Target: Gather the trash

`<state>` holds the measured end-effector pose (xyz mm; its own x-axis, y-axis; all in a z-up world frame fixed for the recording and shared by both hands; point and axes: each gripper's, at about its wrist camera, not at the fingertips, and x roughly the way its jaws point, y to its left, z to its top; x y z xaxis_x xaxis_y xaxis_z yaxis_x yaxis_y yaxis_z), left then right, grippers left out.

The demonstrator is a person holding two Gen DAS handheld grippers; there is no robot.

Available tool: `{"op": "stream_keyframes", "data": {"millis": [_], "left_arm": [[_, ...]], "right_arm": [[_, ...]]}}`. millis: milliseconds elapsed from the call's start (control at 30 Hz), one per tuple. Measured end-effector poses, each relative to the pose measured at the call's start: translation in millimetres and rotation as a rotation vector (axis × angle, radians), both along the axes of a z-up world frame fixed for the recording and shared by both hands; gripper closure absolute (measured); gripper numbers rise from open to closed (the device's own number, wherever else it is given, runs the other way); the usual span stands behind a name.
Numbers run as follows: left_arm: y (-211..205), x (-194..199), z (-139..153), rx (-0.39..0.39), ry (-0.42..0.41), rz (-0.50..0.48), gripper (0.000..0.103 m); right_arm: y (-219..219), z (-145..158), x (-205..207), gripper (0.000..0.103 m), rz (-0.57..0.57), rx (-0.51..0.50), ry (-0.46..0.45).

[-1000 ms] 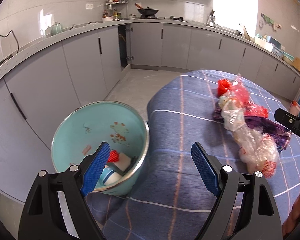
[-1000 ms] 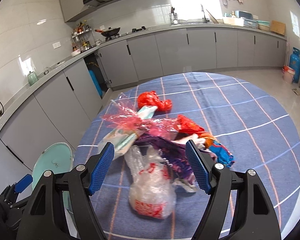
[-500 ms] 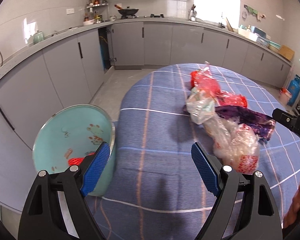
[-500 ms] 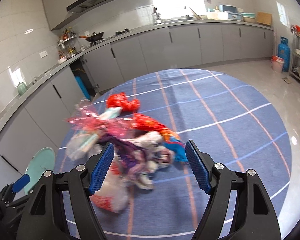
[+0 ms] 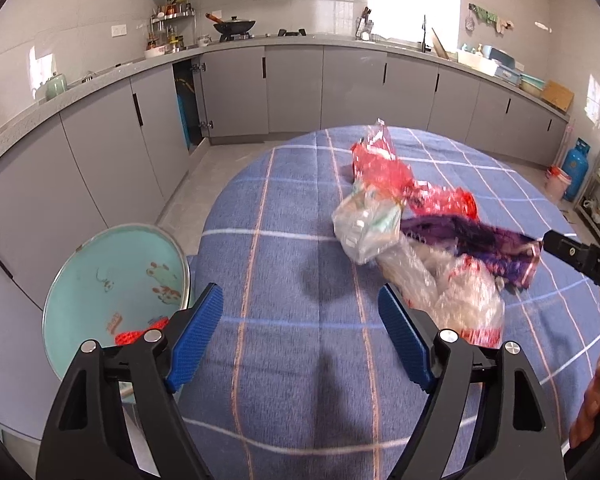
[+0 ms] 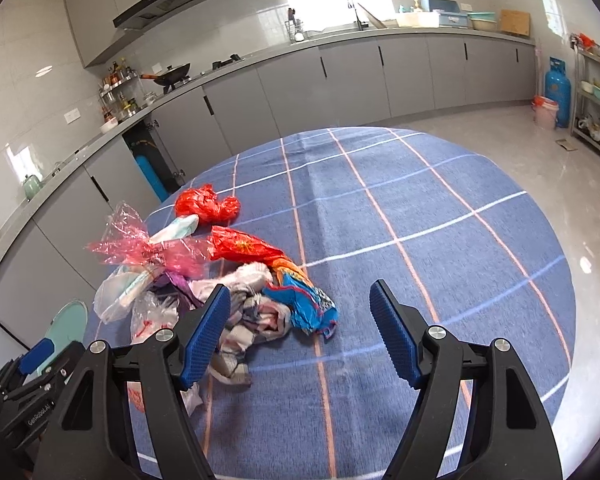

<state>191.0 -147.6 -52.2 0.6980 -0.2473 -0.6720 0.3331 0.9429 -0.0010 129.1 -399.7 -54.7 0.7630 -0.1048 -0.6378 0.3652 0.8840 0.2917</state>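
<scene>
Trash pile [image 6: 220,280] between two wide-open, empty grippers.

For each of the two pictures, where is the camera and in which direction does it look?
Left wrist: sits on the left tool, looking forward over the blue table and the teal bin; open fingers and, far right, the person's hand show.
Right wrist: sits on the right tool, facing the table's far edge and the kitchen counter; open fingers show.
Shared: the trash pile, table, bin.

One bin [image 5: 116,280], two red bags [image 6: 206,204], one pink wrapper [image 6: 140,246].
</scene>
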Motion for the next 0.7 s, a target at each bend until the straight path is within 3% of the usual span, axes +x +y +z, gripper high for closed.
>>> {"op": "stream_keyframes", "data": {"millis": [133,200,267,700], "left_arm": [[-3.0,12.2,4.1,-0.009,-0.011,-0.003,0.026],[-5.0,18.0,4.3,-0.009,-0.016,-0.004,0.028],[-7.2,24.4,3.9,-0.012,-0.019,-0.009,0.030],[-41.8,70.5,-10.3,-0.030,0.014,-0.075,0.030]], "right_arm": [[-7.3,-3.0,3.5,0.033,-0.013,-0.004,0.009],[-13.2,-6.7,4.9,0.041,-0.016,-0.002,0.023],[-20.3,-11.5,8.0,0.042,-0.017,0.011,0.041],[-23.7,-40.8,50.3,0.044,0.062,0.075,0.132]]}}
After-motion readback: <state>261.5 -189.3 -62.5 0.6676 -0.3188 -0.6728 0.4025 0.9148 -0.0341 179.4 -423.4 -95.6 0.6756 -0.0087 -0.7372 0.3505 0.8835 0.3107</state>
